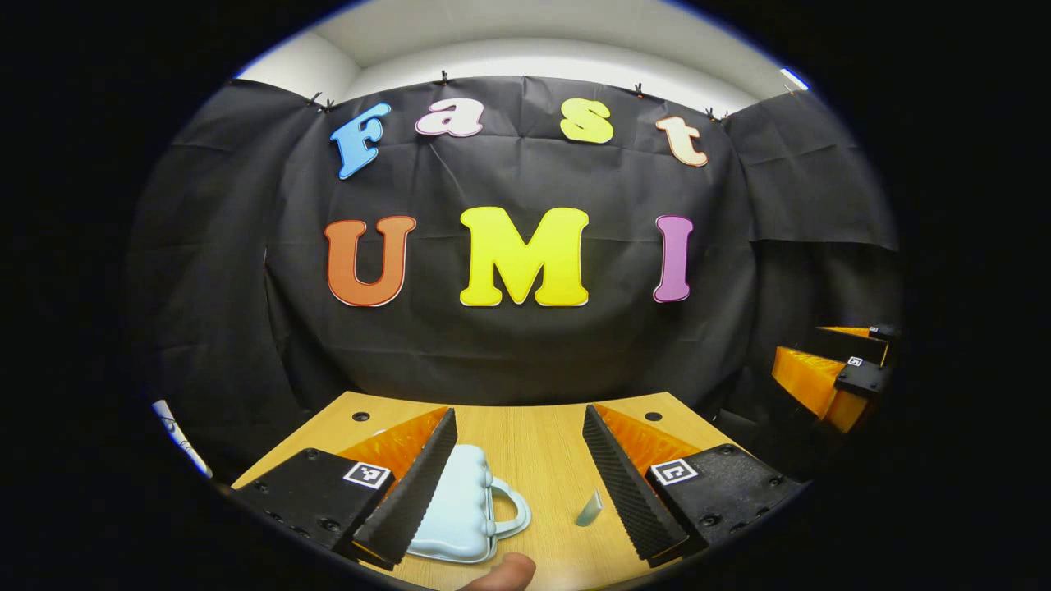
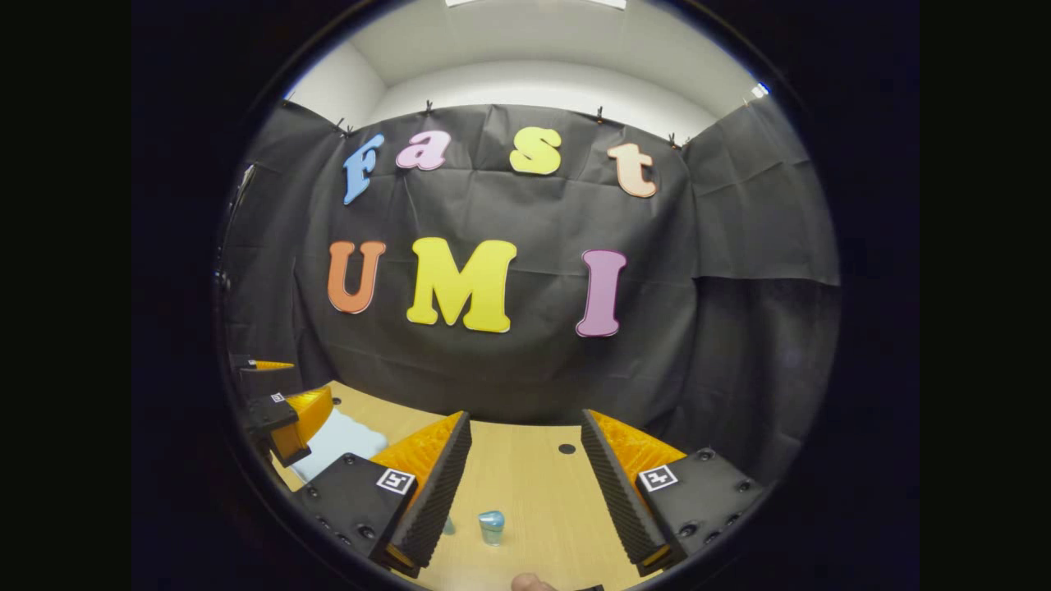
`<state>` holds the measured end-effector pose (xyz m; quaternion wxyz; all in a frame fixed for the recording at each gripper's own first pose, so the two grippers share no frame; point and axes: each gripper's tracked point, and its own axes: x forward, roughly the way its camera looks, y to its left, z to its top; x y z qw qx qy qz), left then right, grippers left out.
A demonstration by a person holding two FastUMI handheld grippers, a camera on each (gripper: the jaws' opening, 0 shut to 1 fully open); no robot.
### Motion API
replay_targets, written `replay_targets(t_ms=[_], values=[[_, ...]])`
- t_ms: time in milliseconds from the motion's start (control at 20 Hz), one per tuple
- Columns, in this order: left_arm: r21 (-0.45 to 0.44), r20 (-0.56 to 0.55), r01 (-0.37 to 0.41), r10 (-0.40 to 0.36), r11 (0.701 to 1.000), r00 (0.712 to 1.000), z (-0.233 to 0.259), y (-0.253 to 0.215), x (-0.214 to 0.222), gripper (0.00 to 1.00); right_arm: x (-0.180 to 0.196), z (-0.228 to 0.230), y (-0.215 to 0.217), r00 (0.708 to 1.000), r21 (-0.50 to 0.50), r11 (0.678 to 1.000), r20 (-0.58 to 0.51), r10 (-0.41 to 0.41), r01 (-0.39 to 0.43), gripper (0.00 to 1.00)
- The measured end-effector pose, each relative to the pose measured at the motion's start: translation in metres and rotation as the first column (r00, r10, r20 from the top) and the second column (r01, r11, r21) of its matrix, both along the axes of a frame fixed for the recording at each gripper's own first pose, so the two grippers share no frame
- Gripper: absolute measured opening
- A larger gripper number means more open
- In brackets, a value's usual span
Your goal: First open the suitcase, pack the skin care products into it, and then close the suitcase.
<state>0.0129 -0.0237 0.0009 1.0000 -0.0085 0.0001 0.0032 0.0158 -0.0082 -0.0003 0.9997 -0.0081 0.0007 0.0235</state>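
Your left gripper (image 1: 517, 484) and right gripper (image 2: 525, 484) are both spread apart, holding nothing. The closed suitcase (image 1: 460, 505) lies flat on the table (image 1: 542, 460), handle toward your right. The small bottle (image 2: 491, 527) stands upright.

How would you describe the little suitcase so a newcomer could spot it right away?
Start at the wooden table before the black cloth wall. The suitcase lies flat and closed toward its left side, beside the left tongs. It is pale blue, ribbed, with a loop handle, far bigger than the small bottle.

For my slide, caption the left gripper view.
Open left gripper hovers above closed light-blue suitcase on wooden table.
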Motion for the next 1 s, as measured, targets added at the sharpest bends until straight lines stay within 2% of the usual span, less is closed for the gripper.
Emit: replay_targets(t_ms=[200,300,450,550,600,700,750,900,950,1000], values=[[0.003,0.0,-0.009,0.009,1.0,1.0,-0.003,0.001,0.001,0.99,0.002,-0.001,0.0,1.0,-0.008,1.0,0.0,0.011,-0.011,0.8],[0.043,-0.007,-0.03,0.03,0.999,1.0,-0.011,0.005,0.005,0.99,0.004,-0.005,-0.003,1.0,-0.011,1.0,-0.007,0.006,-0.006,0.8],[0.204,0.016,-0.077,0.076,0.976,0.997,-0.034,0.023,0.013,0.99,0.008,-0.013,-0.021,0.999,-0.008,0.999,-0.023,-0.033,0.032,0.8],[0.343,-0.002,-0.094,0.101,0.935,0.995,-0.064,0.032,0.021,0.99,0.012,-0.023,-0.033,0.997,0.0,0.998,-0.049,-0.06,0.06,0.8],[0.419,-0.011,-0.095,0.11,0.903,0.994,-0.078,0.036,0.026,0.99,0.015,-0.029,-0.038,0.996,0.002,0.998,-0.065,-0.069,0.069,0.8],[0.58,-0.025,-0.095,0.134,0.809,0.991,-0.105,0.04,0.03,0.98,0.017,-0.039,-0.05,0.991,0.001,0.995,-0.088,-0.097,0.097,0.79],[0.661,-0.039,-0.079,0.139,0.746,0.99,-0.119,0.039,0.033,0.98,0.019,-0.043,-0.054,0.99,-0.003,0.995,-0.097,-0.104,0.104,0.79],[0.852,-0.061,0.0,0.098,0.523,0.993,-0.154,0.024,0.043,0.98,0.023,-0.051,-0.069,0.986,-0.015,0.992,-0.11,-0.127,0.126,0.8],[0.882,-0.072,0.027,0.077,0.471,0.994,-0.167,0.017,0.046,0.97,0.024,-0.055,-0.075,0.983,-0.013,0.991,-0.119,-0.137,0.137,0.8],[0.9,-0.094,0.056,0.068,0.432,0.993,-0.184,0.013,0.049,0.96,0.025,-0.059,-0.08,0.981,-0.008,0.99,-0.13,-0.144,0.144,0.8]])
